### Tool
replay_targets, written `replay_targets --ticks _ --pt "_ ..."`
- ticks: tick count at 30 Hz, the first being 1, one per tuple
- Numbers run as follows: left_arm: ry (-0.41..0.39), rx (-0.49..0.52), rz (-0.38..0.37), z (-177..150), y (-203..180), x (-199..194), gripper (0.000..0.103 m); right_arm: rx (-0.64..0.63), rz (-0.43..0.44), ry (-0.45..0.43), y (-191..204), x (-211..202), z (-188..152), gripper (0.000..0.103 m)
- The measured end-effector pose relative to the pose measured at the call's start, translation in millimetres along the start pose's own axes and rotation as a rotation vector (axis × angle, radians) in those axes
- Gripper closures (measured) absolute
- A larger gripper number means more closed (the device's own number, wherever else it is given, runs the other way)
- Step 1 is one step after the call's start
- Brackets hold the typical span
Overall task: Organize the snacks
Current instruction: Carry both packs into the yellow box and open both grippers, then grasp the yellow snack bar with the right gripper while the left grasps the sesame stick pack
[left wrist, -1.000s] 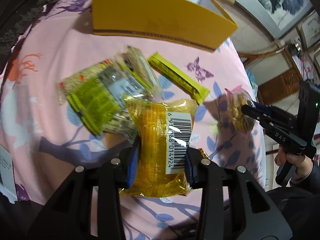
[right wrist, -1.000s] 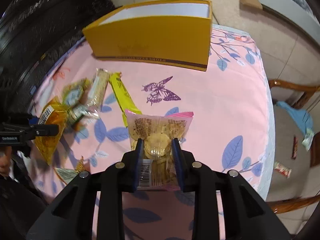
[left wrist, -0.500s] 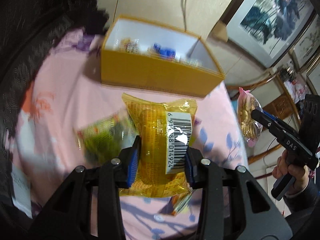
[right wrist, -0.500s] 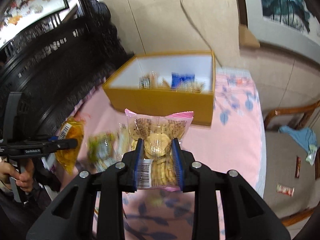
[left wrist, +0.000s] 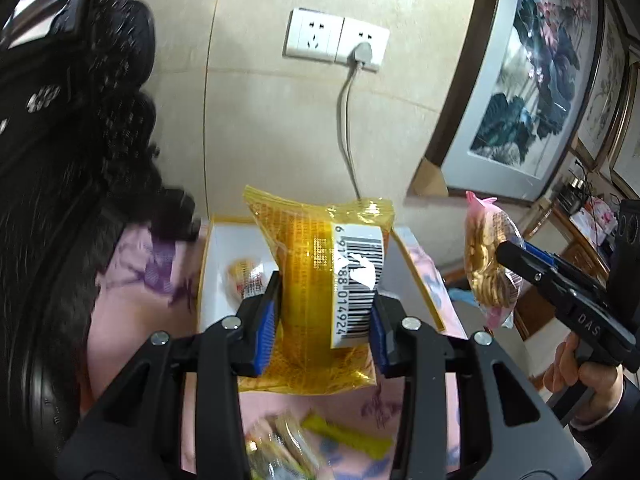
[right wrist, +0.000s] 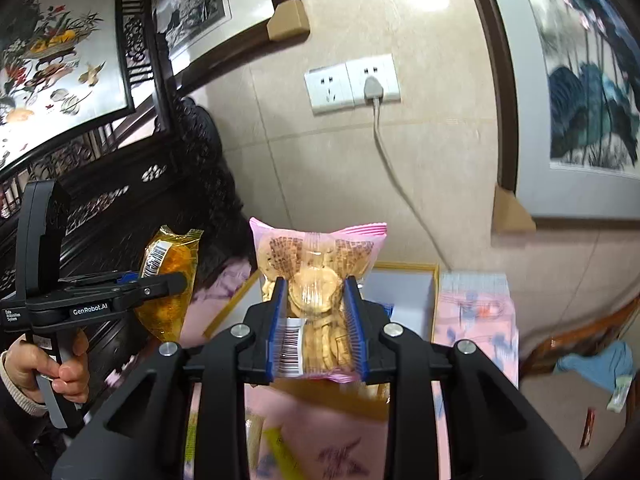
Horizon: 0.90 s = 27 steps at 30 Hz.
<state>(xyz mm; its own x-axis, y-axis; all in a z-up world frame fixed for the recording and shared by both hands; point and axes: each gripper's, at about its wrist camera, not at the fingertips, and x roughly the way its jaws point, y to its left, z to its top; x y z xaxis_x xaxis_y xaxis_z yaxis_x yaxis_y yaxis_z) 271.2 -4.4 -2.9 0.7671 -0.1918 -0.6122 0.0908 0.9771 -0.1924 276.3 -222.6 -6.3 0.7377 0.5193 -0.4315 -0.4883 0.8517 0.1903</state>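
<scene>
Above the box (left wrist: 208,276), both jaws grip snack packets, seemingly airborne.

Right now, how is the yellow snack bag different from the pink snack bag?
The see-through yellow snack bag has one orange-yellow lump inside; the pink-edged clear snack bag has a stack of round crackers. The yellow bag's white barcode sticker faces the left wrist camera large and high; the pink bag's barcode sits low between the pads. Left tongs hold yellow, right tongs hold pink. Both are pinched upright.
</scene>
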Motion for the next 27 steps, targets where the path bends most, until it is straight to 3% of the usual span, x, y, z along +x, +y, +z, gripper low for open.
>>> replay_targets --ticks 3,4,5,6,7,8,9,10,12,15,27 --pt "-0.006 0.025 0.020 18.2 3.5 19.7 0.064 -0.014 -0.004 -0.021 -6.7 19.8 17.0 0.073" --pt "-0.013 0.045 0.065 25.9 4.0 33.2 0.056 -0.033 -0.007 -0.020 -6.6 28.5 19.1 0.071" --pt "-0.005 0.061 0.125 29.6 3.8 45.2 0.041 -0.052 -0.038 -0.015 -5.1 35.5 20.8 0.065" --pt "0.016 0.067 0.198 31.5 3.9 54.4 0.011 -0.062 -0.121 -0.009 -3.6 41.7 22.4 0.044" --pt "0.019 0.063 0.276 33.2 3.5 59.4 0.008 -0.057 -0.190 -0.012 -1.6 41.2 22.6 0.026" --pt "0.012 0.063 0.293 33.3 2.6 59.3 0.008 -0.047 -0.222 -0.023 0.0 37.0 21.2 0.019" --pt "0.006 0.068 0.281 32.3 0.8 57.7 0.006 -0.038 -0.208 -0.051 2.3 27.8 16.2 0.006" --pt "0.003 0.069 0.269 29.5 -1.2 56.1 0.005 -0.035 -0.188 -0.089 4.9 17.5 8.2 0.002" --pt "0.017 0.064 0.273 21.3 -4.4 55.7 0.004 -0.043 -0.194 -0.100 10.1 5.8 -7.4 0.001" --pt "0.060 0.063 0.263 9.0 -8.7 55.8 0.004 -0.049 -0.218 -0.044 16.0 -2.7 -31.6 0.001" --pt "0.097 0.038 0.238 -42.8 -23.4 25.8 0.004 0.027 -0.262 0.150 9.4 -32.1 -116.0 0.001"
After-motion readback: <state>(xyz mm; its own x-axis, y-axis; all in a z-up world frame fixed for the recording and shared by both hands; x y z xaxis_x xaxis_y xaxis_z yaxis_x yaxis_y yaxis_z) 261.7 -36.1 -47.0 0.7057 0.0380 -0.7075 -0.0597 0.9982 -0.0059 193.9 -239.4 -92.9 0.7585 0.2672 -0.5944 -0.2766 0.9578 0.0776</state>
